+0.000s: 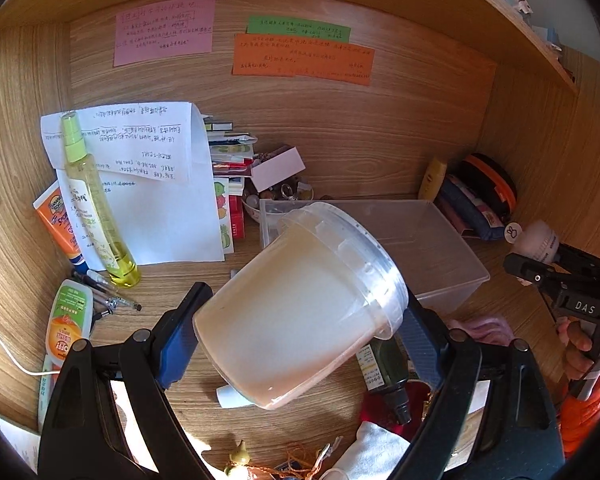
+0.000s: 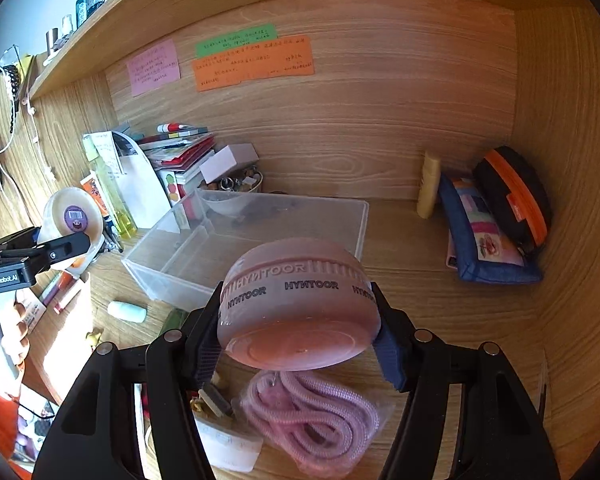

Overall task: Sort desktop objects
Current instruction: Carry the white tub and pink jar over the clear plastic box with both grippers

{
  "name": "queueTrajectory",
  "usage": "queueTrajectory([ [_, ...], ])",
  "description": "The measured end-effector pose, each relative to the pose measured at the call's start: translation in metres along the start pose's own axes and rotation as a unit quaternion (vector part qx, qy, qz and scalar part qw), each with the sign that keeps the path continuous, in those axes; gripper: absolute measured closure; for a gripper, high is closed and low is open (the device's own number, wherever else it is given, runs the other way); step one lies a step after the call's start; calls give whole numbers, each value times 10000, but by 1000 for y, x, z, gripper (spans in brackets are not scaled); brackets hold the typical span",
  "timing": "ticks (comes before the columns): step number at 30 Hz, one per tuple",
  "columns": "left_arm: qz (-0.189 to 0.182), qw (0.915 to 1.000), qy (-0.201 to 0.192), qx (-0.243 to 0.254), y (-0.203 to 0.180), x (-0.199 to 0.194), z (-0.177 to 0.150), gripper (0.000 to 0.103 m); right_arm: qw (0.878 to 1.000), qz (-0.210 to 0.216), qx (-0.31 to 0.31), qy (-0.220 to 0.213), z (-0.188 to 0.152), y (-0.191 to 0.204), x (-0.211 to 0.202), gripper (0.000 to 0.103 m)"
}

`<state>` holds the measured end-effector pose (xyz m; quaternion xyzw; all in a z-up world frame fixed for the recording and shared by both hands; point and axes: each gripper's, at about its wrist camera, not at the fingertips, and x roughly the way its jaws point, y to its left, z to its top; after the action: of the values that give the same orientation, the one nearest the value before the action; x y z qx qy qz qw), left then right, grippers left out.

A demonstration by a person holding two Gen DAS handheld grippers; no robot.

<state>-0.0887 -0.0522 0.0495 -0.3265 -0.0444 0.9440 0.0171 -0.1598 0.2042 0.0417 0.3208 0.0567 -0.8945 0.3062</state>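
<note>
My left gripper (image 1: 300,308) is shut on a translucent white lidded tub (image 1: 300,300), which hangs tilted above the desk, the blue pads (image 1: 176,344) pressing on its sides. A round pink case marked HYNTOOR (image 2: 300,304) is held off the desk by my right gripper (image 2: 298,300), which is shut on it. Just beyond both stands a clear plastic bin (image 1: 452,268) (image 2: 356,216) with nothing large in it. In the right wrist view the tub (image 2: 74,216) shows at the far left. In the left wrist view the pink case (image 1: 536,240) shows at the right edge.
A yellow spray bottle (image 1: 96,200), papers (image 1: 152,184), an orange tube and pens lie at the left. A blue pouch (image 2: 484,236) and a black-and-orange case (image 2: 516,192) lean in the right corner. A bagged pink rope (image 2: 312,420) lies below the right gripper. Wooden walls and a shelf enclose the desk.
</note>
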Motion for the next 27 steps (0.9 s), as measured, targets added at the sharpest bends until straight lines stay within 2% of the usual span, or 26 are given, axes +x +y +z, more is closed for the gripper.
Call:
queueTrajectory([
  [10,-111,9995,191,243,-16,36,22,14,9994,105,-141,291,28,5,49,42],
  [17,-176,9971,660,344,-24,81,25,14,9975,103,-207,664,32,6,88,42],
  [25,-292,9904,1273,446,-28,127,23,14,9928,52,-406,1122,33,8,125,42],
  [27,-222,9904,1229,599,-33,130,23,15,9913,69,-456,1235,32,9,131,43],
])
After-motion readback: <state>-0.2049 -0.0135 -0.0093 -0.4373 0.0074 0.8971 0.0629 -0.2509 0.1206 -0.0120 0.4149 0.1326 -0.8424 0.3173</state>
